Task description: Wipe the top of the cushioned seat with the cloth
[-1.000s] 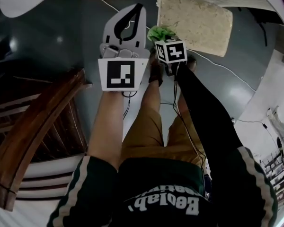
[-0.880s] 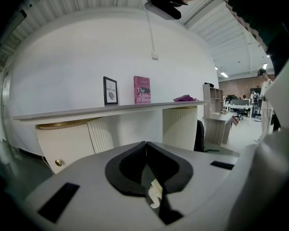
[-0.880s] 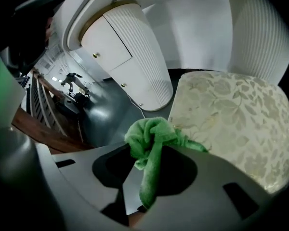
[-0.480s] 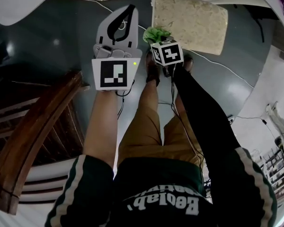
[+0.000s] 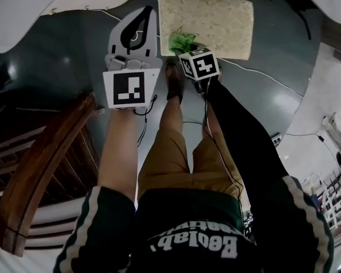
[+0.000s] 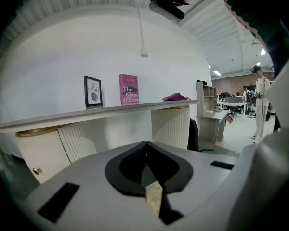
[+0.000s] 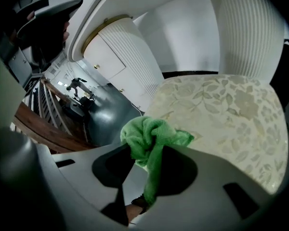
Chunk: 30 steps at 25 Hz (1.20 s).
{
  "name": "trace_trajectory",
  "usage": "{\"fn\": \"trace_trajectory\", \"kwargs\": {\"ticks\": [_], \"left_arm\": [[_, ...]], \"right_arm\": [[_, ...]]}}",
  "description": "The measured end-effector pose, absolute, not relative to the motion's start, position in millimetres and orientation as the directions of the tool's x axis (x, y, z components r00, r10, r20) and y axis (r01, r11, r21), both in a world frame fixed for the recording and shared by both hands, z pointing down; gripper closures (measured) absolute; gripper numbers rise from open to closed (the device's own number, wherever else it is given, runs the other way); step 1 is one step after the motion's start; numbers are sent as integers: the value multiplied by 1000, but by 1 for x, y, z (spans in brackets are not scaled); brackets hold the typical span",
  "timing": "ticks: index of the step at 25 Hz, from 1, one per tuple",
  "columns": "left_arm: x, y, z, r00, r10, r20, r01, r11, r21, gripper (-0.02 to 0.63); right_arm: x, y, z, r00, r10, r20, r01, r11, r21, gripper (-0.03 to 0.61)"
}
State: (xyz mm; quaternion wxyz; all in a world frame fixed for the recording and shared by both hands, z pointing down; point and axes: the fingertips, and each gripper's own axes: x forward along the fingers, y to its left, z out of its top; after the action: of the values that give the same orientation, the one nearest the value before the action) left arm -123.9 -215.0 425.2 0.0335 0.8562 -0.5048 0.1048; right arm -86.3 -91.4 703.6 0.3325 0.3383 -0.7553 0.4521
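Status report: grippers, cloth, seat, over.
Left gripper shut, empty. Right gripper shut on green cloth, at near edge of cushioned seat; contact unclear. Nothing lying on the seat.

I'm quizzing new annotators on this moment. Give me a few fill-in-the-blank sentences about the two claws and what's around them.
1. The right claw is shut on a ___ cloth.
2. The left claw is shut and holds ___.
3. The book standing on the shelf has a ___ cover.

Missing words: green; nothing; pink.
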Motion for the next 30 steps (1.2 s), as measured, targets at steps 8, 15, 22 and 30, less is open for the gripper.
{"fn": "trace_trajectory", "kwargs": {"ticks": [8,15,22,30], "left_arm": [[-34,-219,431,507,-834,219,-847,-529,-53,597],[45,-222,431,552,-807,209,-817,-574,-60,597],[103,-217,433,588,-777,224,-784,-616,-81,597],[132,-207,439,595,-772,225,-783,-619,-52,597]], "right_arm": [[25,-91,715,-533,-249,809,-835,311,-454,443],[127,-80,721,-489,-275,828,-865,271,-422,443],[179,-69,724,-489,-296,821,-870,227,-437,442],[230,-52,738,-428,-290,856,-903,103,-417,443]]}}
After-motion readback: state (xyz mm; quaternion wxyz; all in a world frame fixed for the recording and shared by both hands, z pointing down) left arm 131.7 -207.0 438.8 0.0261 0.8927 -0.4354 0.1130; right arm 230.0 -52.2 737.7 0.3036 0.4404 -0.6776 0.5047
